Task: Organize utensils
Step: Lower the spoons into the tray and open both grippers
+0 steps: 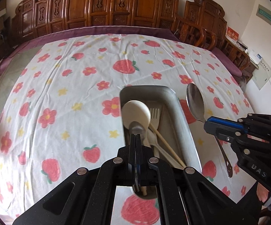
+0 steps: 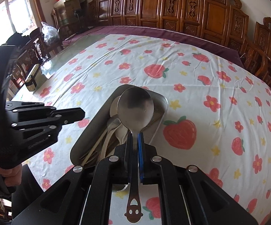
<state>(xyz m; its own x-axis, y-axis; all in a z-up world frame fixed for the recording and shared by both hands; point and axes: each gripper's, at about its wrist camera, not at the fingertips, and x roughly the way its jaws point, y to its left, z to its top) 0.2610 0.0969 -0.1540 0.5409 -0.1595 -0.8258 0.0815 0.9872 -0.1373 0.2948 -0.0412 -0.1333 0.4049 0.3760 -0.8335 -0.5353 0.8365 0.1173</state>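
Note:
A metal tray (image 1: 184,123) (image 2: 160,98) on the strawberry tablecloth holds a cream round spoon (image 1: 135,111), a white plastic fork (image 1: 155,116), wooden chopsticks (image 1: 166,144) and a small metal spoon (image 1: 136,128). My left gripper (image 1: 135,137) (image 2: 82,114) is shut and hovers over the tray's near end; the right wrist view shows nothing in it. My right gripper (image 2: 135,136) (image 1: 205,124) is shut on the neck of a large metal spoon (image 2: 135,108) (image 1: 194,103). This spoon's bowl points forward, and its handle has a face cut-out. It hangs over the tray's right side.
Carved wooden chairs (image 1: 105,5) (image 2: 191,9) ring the far and right sides of the table. A small tin (image 2: 32,78) sits on bare glass at the table's left edge, with a plastic bag (image 2: 49,31) behind it. A person's hand (image 2: 7,174) grips the left tool.

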